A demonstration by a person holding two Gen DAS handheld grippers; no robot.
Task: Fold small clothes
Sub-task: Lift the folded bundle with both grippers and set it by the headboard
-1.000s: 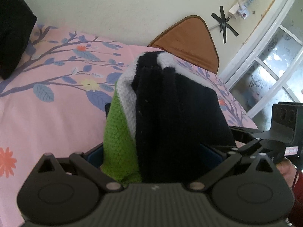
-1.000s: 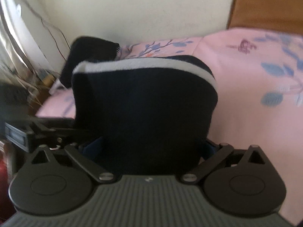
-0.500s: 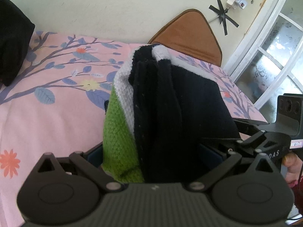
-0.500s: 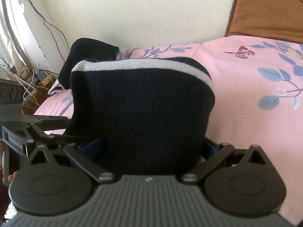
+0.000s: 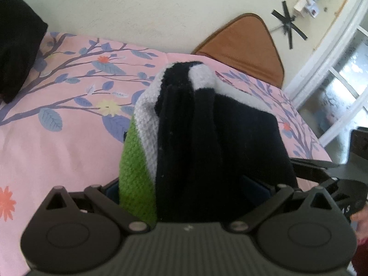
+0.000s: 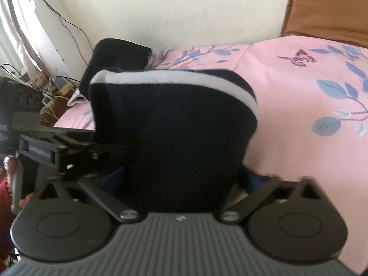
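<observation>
Since half a second before, the right gripper (image 6: 184, 172) had narrowed its jaws on the knitted garment (image 5: 207, 138) bunched mid-frame above the bed (image 5: 57, 161), the left gripper (image 5: 191, 184) also gripping it, folding seemingly unfinished.

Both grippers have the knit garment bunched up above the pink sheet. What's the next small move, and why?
Probably finish closing the right gripper before moving either hand. Its jaws have just been closing around the dark navy knit garment with white stripe and green panel, which is between them. The left gripper has the same garment bunched between its jaws above the pink floral bedsheet, so a firm grip on both sides should let it spread flat.
</observation>
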